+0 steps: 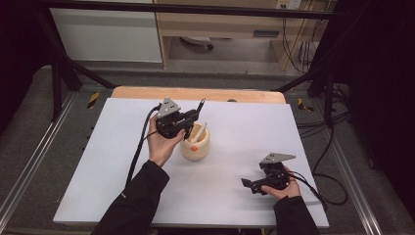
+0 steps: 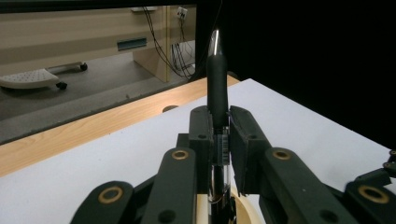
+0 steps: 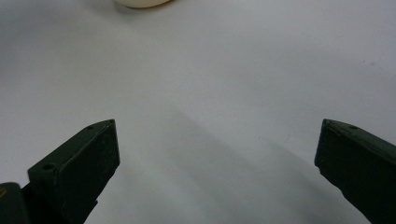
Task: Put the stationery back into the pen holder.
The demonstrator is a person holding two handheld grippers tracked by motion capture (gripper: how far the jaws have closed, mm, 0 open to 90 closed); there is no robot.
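Currently pen (image 2: 217, 84) clamped upright in left gripper (image 2: 219, 135) over cup (image 1: 195, 143), mid-tabletop toward the far edge. Thin grip may let it slip or twist, tipping the cup. Right gripper (image 3: 217, 154) spread, empty, near right corner.

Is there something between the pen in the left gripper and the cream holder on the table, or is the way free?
Nothing visible blocks it. The left gripper grips the black pen directly above the cream holder. A white stick leans inside the holder, so the opening is partly occupied.
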